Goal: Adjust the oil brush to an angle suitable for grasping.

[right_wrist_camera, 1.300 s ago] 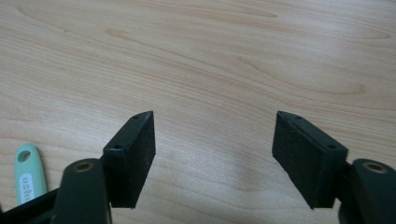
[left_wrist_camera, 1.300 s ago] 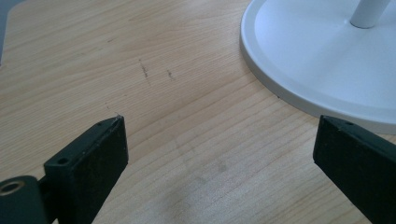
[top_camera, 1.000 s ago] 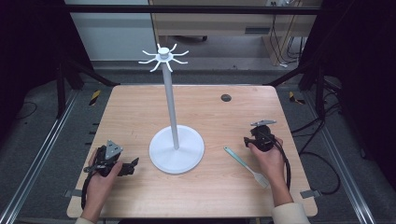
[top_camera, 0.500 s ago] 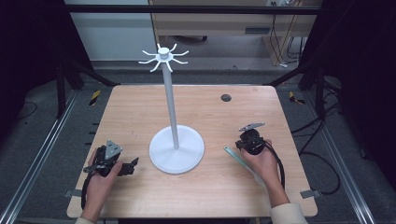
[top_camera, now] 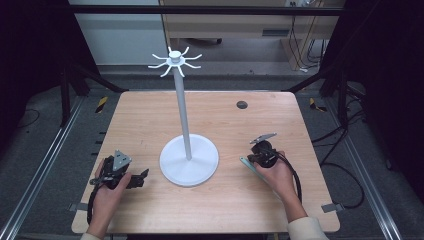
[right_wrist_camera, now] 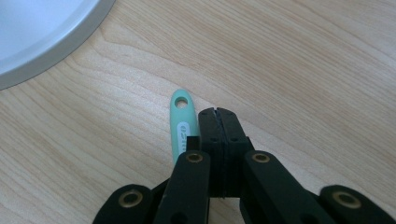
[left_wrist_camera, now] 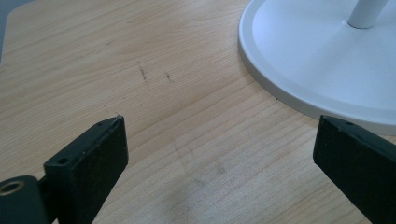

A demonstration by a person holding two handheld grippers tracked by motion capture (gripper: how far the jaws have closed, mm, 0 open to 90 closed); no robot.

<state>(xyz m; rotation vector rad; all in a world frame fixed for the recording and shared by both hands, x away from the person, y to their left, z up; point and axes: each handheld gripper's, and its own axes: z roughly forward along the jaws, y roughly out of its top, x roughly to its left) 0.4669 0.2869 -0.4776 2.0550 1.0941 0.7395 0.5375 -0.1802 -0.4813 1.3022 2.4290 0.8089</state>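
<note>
Sliding right gripper [top_camera: 256, 156] in toward white stand [top_camera: 189, 160] over last second, we now sit right over mint-green handle [right_wrist_camera: 180, 126] on table [top_camera: 150, 115], right of stand's base. We judge pickup imminent. Right jaws pressed together, empty, handle just beside them. Left gripper [top_camera: 139, 179], left of stand, jaws wide apart, empty.

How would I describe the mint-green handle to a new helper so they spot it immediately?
Start at the tall white stand in the middle of the wooden table, then look toward the right gripper. The green handle lies flat beside its closed jaws, with a hanging hole at the tip.
</note>
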